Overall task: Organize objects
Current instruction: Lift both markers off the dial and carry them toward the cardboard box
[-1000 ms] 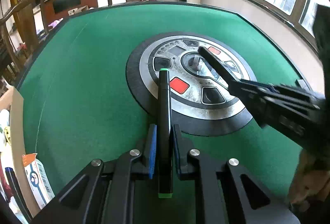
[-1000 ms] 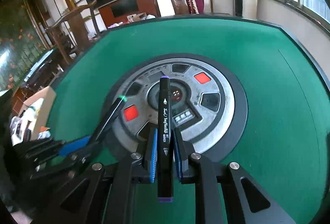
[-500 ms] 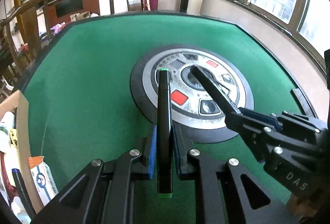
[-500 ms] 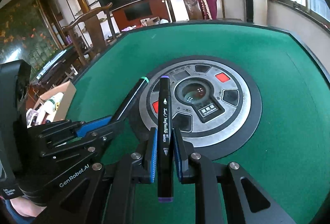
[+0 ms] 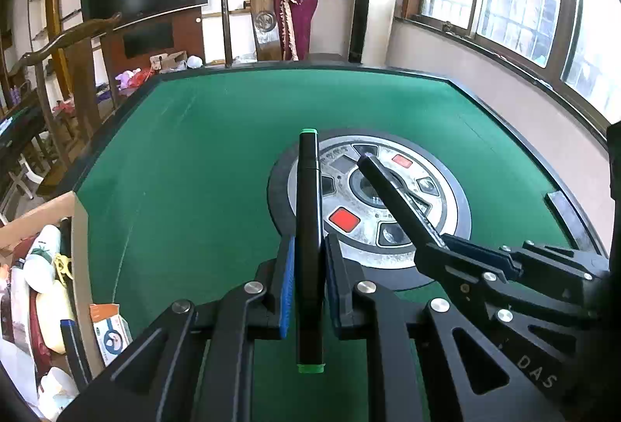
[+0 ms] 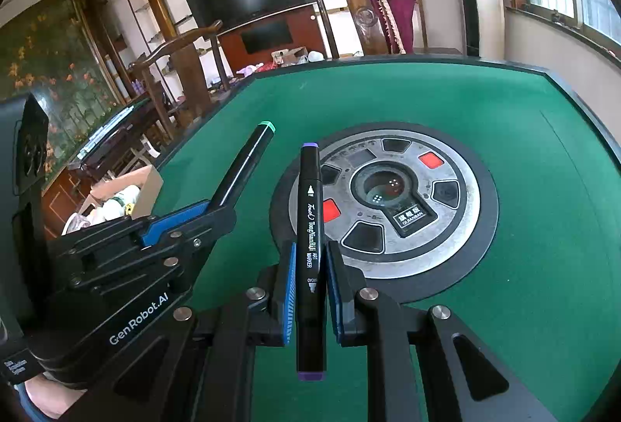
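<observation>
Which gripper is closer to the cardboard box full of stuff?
Left. The left gripper, holding the green-capped marker, is on the side of the cardboard box. The right gripper, holding the purple-capped marker, is farther over, by the round centre panel.

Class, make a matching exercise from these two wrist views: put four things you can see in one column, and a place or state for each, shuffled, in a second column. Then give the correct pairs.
Column 1
1. black marker with green end caps
2. black marker with purple end caps
3. round silver and black control panel
4. open brown cardboard box

Column 2
A. set in the middle of the green felt table
B. clamped in the right hand-held gripper
C. beside the table's left edge, full of items
D. clamped in the left hand-held gripper

Pairs: 1-D, 2-B, 3-A, 4-C
</observation>
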